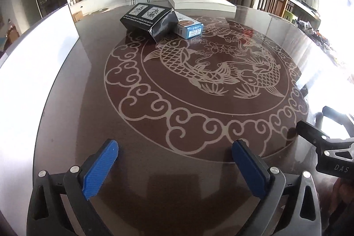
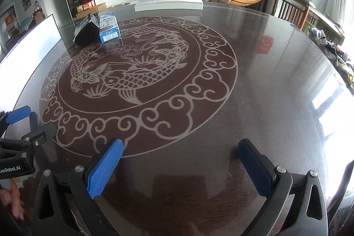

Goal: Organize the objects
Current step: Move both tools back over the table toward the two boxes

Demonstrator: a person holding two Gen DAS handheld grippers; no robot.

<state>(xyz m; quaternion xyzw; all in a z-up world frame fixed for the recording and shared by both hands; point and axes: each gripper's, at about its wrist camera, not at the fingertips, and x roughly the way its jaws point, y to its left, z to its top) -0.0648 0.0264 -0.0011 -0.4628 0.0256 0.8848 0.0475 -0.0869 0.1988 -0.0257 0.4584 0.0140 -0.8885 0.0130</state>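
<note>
A black box [image 1: 149,20] with white pictures on top lies on the far part of the round dark table [image 1: 154,125]. A small blue-and-white box [image 1: 190,28] lies against its right side. Both also show in the right wrist view, the black box [image 2: 87,33] and the blue-and-white box [image 2: 109,28]. My left gripper [image 1: 174,149] is open and empty near the table's near edge, far from the boxes. My right gripper [image 2: 180,149] is open and empty, also near the near edge. Each gripper shows at the edge of the other's view.
A white open box [image 1: 201,0] sits at the table's far edge. A white board [image 1: 33,72] stands along the left side. Chairs [image 2: 292,8] and a cluttered sideboard [image 2: 327,41] are to the right. The table bears a fish pattern.
</note>
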